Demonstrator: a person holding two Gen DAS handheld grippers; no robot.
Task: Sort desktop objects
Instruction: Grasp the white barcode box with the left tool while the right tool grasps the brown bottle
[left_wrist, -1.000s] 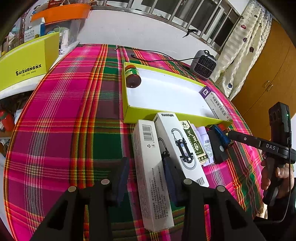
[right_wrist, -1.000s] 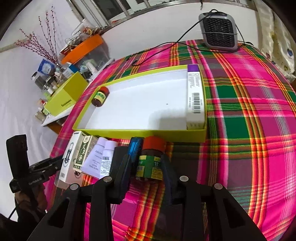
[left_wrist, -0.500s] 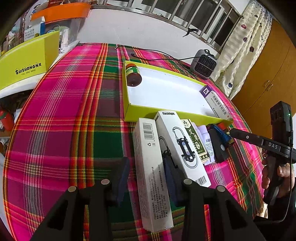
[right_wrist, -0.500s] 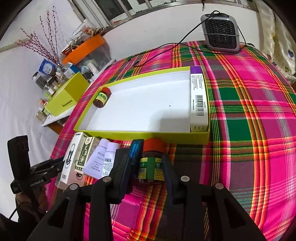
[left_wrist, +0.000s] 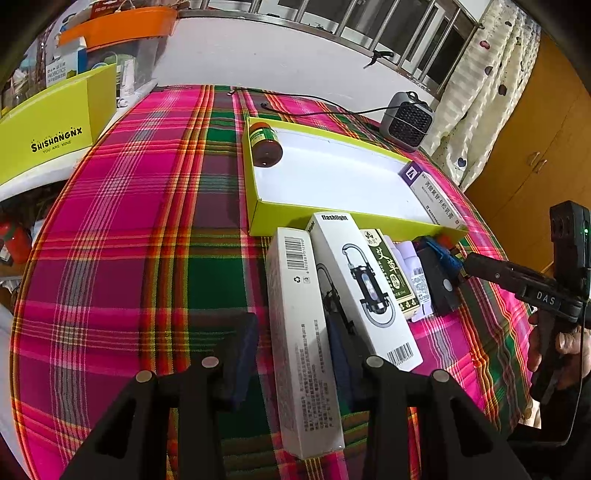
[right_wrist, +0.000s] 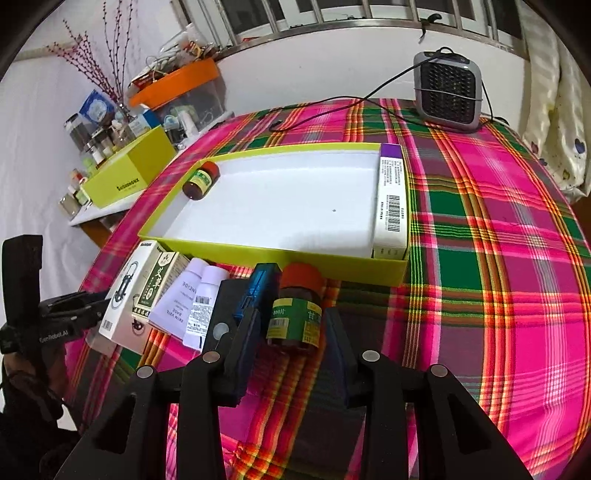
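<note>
A brown bottle (right_wrist: 295, 317) with an orange cap and green label lies on the plaid cloth, just in front of the yellow-green tray (right_wrist: 295, 254). My right gripper (right_wrist: 291, 343) straddles it; the jaws are opening and a thin gap shows at each pad. A long white box (left_wrist: 303, 332) lies between the fingers of my left gripper (left_wrist: 291, 350), which is open, with a gap on the left side. In the tray (left_wrist: 332, 221) lie a second brown bottle (left_wrist: 264, 146) and a purple-and-white box (left_wrist: 432, 195).
Between the grippers lie a flashlight box (left_wrist: 362, 280), a green herbal box (left_wrist: 391, 273), white tubes (right_wrist: 192, 299) and a black-and-blue item (right_wrist: 255, 295). A grey heater (right_wrist: 448, 92) with its cord stands at the back. A yellow box (left_wrist: 55, 125) sits far left.
The right gripper's fingers have spread away from the orange-capped bottle, and the gripper has rolled slightly. The left gripper and the white box have not moved.
</note>
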